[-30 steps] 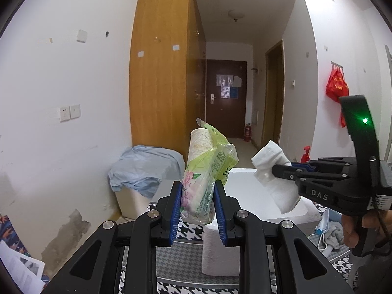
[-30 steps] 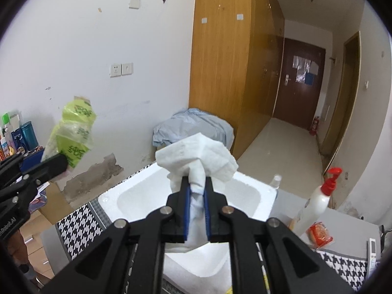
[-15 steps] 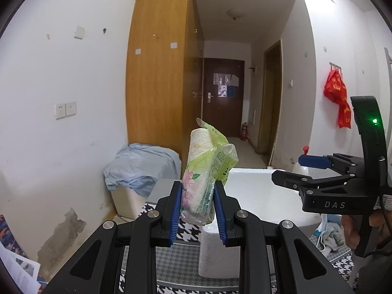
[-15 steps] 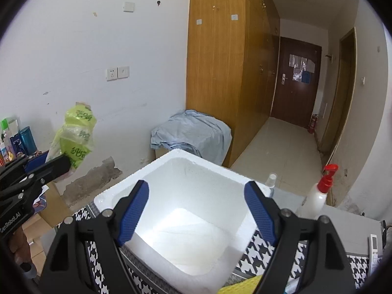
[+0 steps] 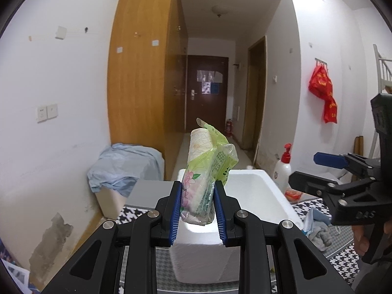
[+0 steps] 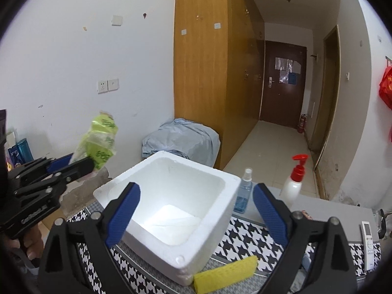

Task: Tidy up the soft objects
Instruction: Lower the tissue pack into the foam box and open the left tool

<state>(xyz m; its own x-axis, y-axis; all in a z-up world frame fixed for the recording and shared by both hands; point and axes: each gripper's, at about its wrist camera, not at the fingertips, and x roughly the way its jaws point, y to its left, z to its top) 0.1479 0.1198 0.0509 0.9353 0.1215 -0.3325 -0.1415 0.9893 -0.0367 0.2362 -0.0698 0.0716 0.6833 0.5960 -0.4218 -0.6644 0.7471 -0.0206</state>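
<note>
My right gripper [image 6: 196, 215] has just been opening, and its fingers now stand wide with nothing between them, hovering over the white foam box [image 6: 137, 176] on the counter [image 6: 325, 208]. A pale folded sheet lies on the box floor (I take it for the tissue, though the glare makes it hard to tell). So the drop looks done on that side, and the step in hand passes to my left gripper [image 5: 197, 205].

Its fingers are narrow, pinching the lower end of a green tissue pack [image 5: 205, 169], which stands upright above them. The wrapper is thin, crinkled plastic with a pink flower print, and a white paper roll pokes out at the top; it will squash easily and the loose film may cling to a pad.

Next, I judge, the pack must be carried over the box opening, lowered inside the walls, and let go. A yellow sponge [image 6: 225, 273] lies beside the box's near corner.
</note>
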